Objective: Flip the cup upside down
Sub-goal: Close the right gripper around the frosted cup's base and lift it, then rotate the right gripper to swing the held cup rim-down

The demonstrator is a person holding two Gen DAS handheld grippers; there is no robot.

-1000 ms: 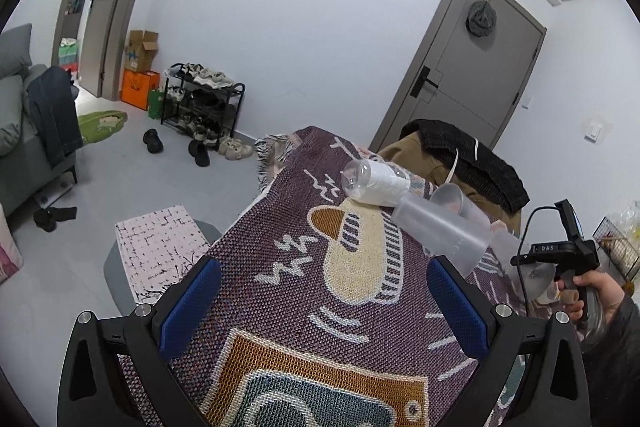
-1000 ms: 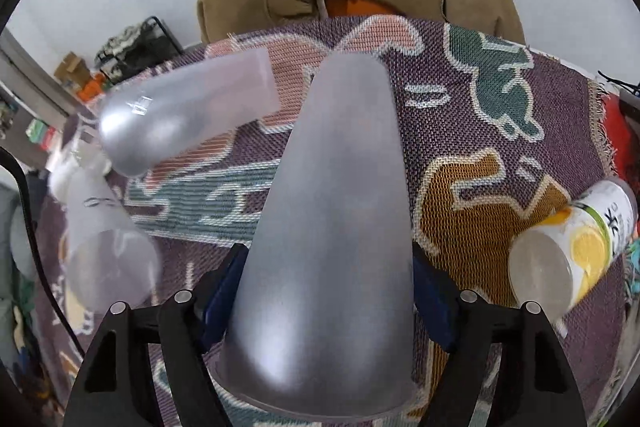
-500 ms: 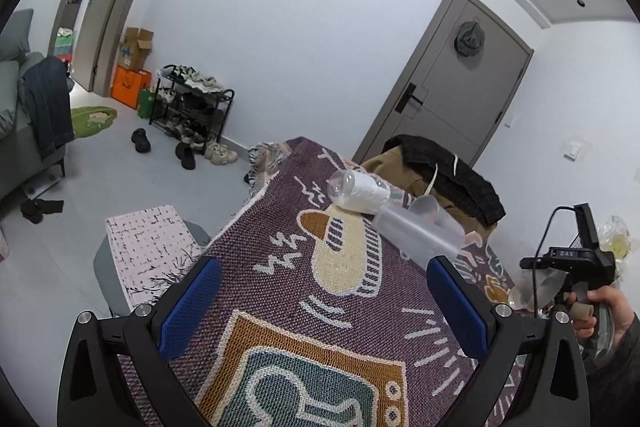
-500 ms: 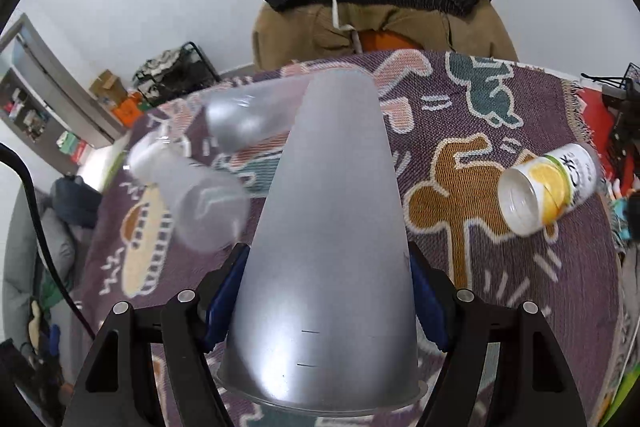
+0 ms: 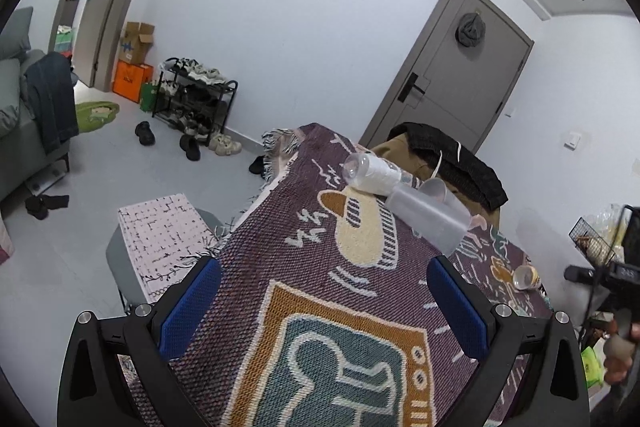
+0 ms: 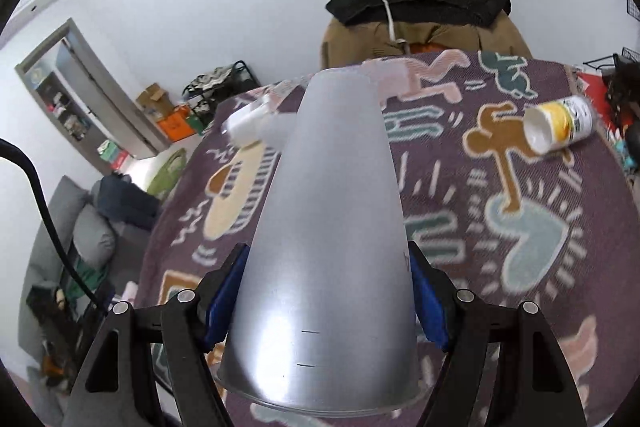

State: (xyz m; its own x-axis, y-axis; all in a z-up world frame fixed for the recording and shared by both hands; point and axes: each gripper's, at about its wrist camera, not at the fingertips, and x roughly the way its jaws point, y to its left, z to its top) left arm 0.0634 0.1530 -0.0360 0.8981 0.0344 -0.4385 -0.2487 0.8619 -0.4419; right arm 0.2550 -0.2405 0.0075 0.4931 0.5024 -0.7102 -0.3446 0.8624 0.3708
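My right gripper (image 6: 326, 301) is shut on a frosted translucent cup (image 6: 328, 219), held in the air above the patterned blanket (image 6: 500, 227). The cup's wide rim points toward the camera and its narrow base points away. My left gripper (image 5: 324, 301) is open and empty, hovering over the near part of the blanket (image 5: 320, 267). Two clear cups (image 5: 426, 215) lie on their sides at the far end of the blanket, next to a white bottle (image 5: 370, 173).
A yellow and white can (image 6: 558, 123) lies on its side at the blanket's right part; it also shows in the left wrist view (image 5: 526, 277). A chair with a brown and black coat (image 5: 448, 159) stands behind the table. A white stool (image 5: 156, 243) stands left of it.
My right gripper has lifted and pulled back with the cup, so more of the blanket shows beneath it. My left gripper has also drawn back and up from the lying cups.
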